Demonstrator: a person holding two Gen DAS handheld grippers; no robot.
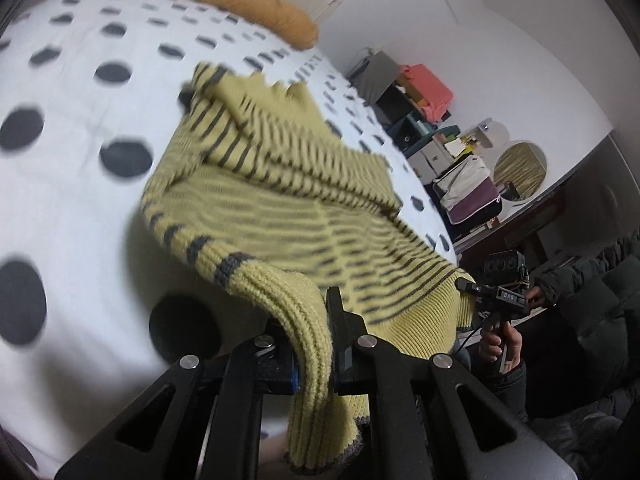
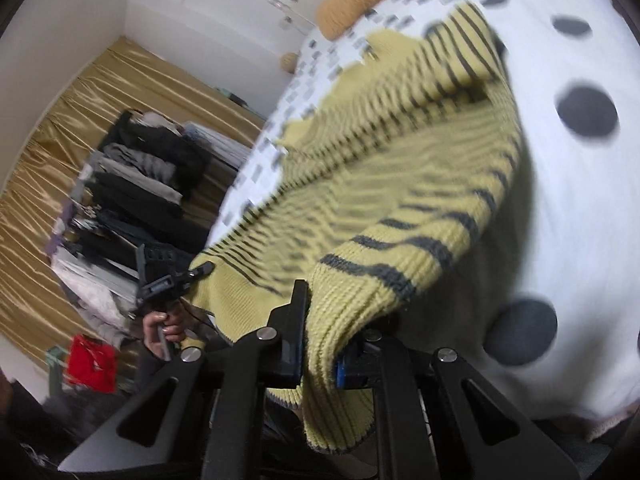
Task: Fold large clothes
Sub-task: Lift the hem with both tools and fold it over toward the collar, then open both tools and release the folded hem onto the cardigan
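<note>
- The left tool [image 1: 310, 344] is clamped on the ribbed hem of one yellow sweater with dark grey stripes [image 1: 280, 208]; the knit drapes over and between its fingers and hangs down below them.
- The right tool [image 2: 334, 340] is clamped on another part of the same hem, the fabric bunched between its fingers and spilling toward the camera.
- In the left wrist view the right tool shows off to the right, gripping the hem; its side carries small lettering that seems to read "DAS", though it is blurred.
- The sweater stretches ahead of both tools, lifted at the near edge, its far part lying on the bed [image 1: 72, 200].
- The bed cover is white with large dark dots near the tools and small dark dashes farther off.
- One orange-brown pillow [image 1: 248, 0] lies at the far end of the bed, beyond the sweater.
- To the right of the left tool: a stack of boxes and bags [image 1: 412, 96] against the wall, and one round mirror [image 1: 520, 170].
- To the left of the right tool: one rack of hanging clothes [image 2: 136, 196] before a gold curtain [image 2: 36, 216], and one red item [image 2: 90, 364] low down.
</note>
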